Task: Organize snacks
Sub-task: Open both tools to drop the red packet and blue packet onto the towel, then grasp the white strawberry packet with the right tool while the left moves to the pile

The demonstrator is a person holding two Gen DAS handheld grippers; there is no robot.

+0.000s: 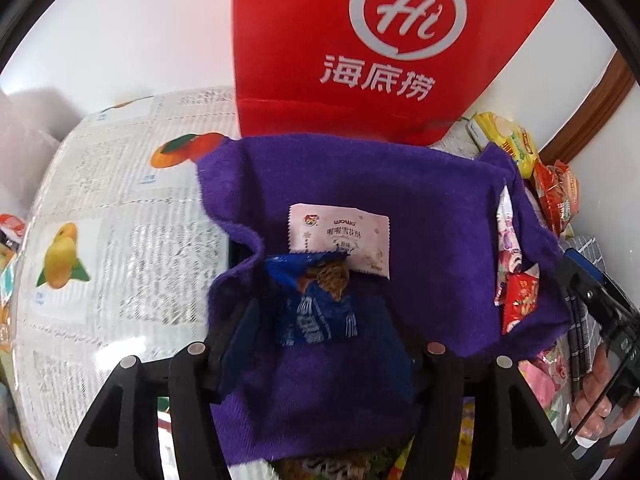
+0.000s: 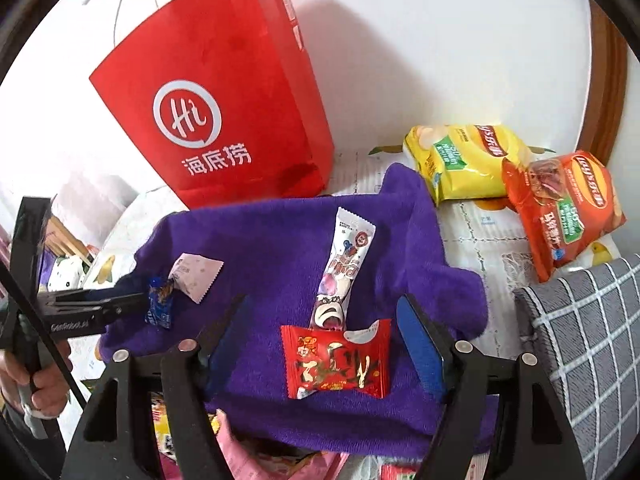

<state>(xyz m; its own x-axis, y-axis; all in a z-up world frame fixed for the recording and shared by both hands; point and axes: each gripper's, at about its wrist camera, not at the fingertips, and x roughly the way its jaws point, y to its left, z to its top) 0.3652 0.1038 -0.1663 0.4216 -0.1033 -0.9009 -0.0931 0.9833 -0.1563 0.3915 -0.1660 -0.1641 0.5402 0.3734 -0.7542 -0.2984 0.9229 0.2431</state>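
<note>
A purple cloth (image 1: 420,208) (image 2: 260,240) lies spread on the table with snacks on it. A blue packet (image 1: 316,308) (image 2: 160,304) rests between the fingers of my left gripper (image 1: 320,320) (image 2: 142,300), whose pads stand clear of it. Just beyond it lies a pale pink packet (image 1: 340,236) (image 2: 196,276). My right gripper (image 2: 322,308) straddles a red packet (image 2: 336,360) (image 1: 520,300) without pressing on it. A long white lollipop wrapper (image 2: 340,272) (image 1: 508,236) reaches away from the red packet.
A red paper bag (image 2: 224,120) (image 1: 360,40) stands behind the cloth. Yellow (image 2: 468,160) and orange (image 2: 568,216) crisp bags lie at the back right. A grey checked cushion (image 2: 592,340) is at the right. More snacks (image 2: 260,456) show below the cloth's near edge.
</note>
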